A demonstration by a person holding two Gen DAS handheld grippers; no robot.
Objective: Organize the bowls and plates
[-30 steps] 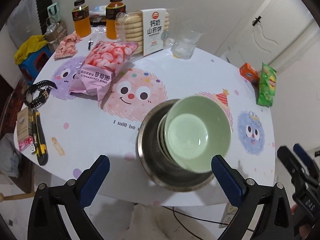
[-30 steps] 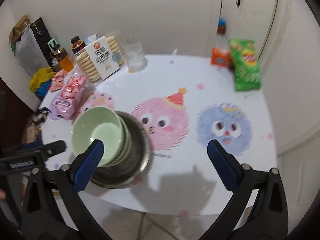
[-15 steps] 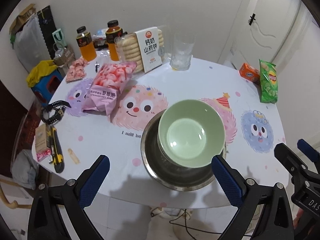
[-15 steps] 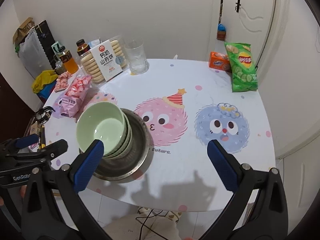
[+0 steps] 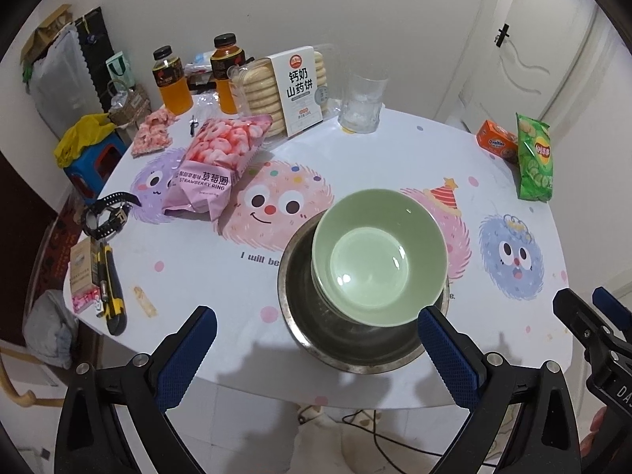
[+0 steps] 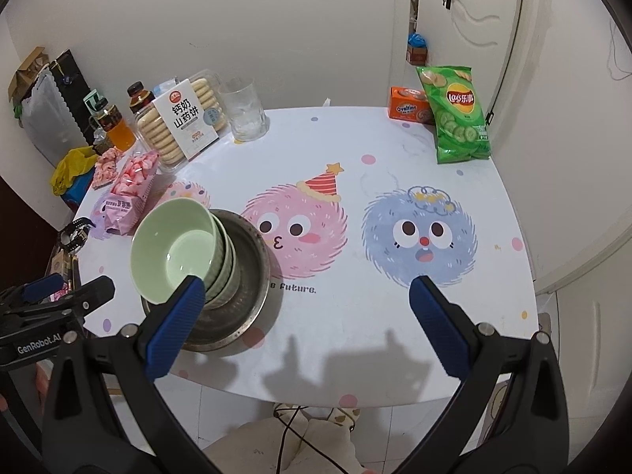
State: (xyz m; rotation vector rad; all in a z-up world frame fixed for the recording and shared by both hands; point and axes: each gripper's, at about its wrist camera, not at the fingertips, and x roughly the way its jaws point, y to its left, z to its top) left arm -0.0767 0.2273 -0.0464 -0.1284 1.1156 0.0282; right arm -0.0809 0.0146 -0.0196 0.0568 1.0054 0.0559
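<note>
A stack of pale green bowls (image 5: pixel 379 256) (image 6: pixel 177 252) sits nested inside a wide steel bowl (image 5: pixel 316 339) (image 6: pixel 249 304) near the front edge of the round table. My left gripper (image 5: pixel 316 351) hovers above and in front of the stack, open, with nothing between its blue pads. To the right of the stack my right gripper (image 6: pixel 308 320) is raised and open, also holding nothing. Each gripper shows at the edge of the other's view: the right gripper (image 5: pixel 592 328), the left gripper (image 6: pixel 59 296).
The table (image 5: pixel 355 158) (image 6: pixel 395 166) carries a pink snack bag (image 5: pixel 213 166), a biscuit box (image 5: pixel 292 91), two orange drink bottles (image 5: pixel 170 83), a glass (image 5: pixel 363 102), a green crisps bag (image 6: pixel 454 114), an orange carton (image 6: pixel 407 108), a watch (image 5: pixel 106 213) and a utility knife (image 5: pixel 110 288).
Both grippers have drawn back and upward from the bowl stack, so more of the table shows. The bowls have stayed in place.
</note>
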